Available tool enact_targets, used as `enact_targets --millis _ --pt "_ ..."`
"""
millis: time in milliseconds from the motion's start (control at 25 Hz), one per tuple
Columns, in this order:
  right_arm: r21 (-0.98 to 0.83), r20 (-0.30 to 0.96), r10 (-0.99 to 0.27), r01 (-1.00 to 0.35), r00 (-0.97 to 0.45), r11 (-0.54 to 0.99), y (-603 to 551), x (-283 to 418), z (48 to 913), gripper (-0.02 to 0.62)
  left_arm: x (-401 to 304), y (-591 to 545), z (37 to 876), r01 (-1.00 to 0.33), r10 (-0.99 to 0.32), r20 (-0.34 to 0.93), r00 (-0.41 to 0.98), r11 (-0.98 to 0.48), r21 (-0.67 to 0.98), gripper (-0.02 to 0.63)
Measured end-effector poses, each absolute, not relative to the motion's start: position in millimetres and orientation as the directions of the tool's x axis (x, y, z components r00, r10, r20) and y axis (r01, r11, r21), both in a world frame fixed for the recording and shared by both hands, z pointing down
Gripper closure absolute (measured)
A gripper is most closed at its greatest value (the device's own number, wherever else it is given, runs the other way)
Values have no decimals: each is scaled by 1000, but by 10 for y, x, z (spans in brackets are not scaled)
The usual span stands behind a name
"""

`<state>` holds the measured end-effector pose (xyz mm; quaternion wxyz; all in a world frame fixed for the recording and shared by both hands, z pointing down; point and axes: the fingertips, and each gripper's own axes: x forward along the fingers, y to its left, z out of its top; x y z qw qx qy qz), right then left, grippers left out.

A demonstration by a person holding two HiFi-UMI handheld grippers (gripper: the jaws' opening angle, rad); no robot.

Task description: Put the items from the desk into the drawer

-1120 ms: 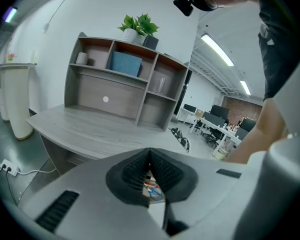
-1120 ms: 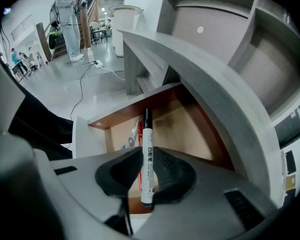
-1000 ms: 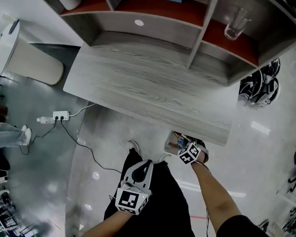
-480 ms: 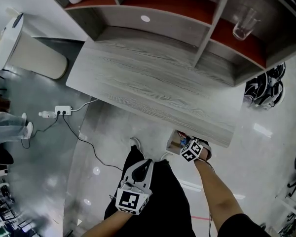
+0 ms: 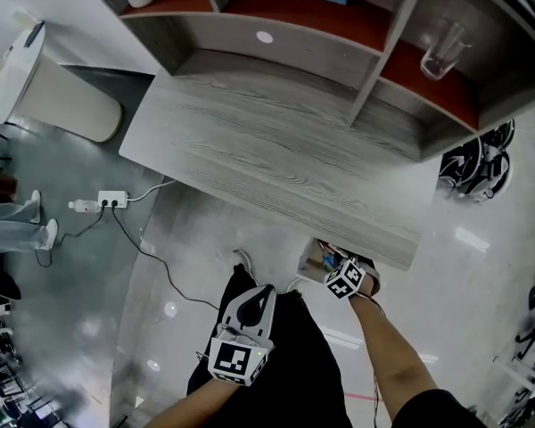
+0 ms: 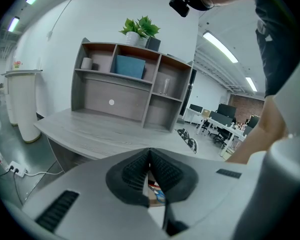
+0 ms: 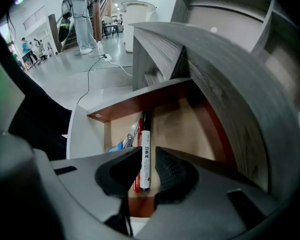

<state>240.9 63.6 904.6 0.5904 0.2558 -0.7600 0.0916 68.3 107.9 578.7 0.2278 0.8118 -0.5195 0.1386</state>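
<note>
In the drawer (image 7: 190,129) lie marker (image 7: 145,134) and pen (image 7: 138,128); right tongs (image 7: 149,153) open, left tongs (image 6: 149,158) closed.

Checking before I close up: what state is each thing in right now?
drawer: open, pulled out under the desk
black marker: lying in the drawer beside a red marker
right gripper: open, above the drawer, black marker showing between its jaws
left gripper: shut, empty
glass: upright on a shelf
</note>
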Motion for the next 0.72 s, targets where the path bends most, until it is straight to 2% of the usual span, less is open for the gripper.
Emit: enact_targets --millis 520,720 --pt "-9 903 -291 -689 -317 725 853 2291 8325 515 723 1078 5635 -864 -751 427 503 -446 234 594" --pt "-61 856 -371 -783 -359 619 775 2289 7838 515 749 1018 5553 -851 -747 408 524 -466 240 594"
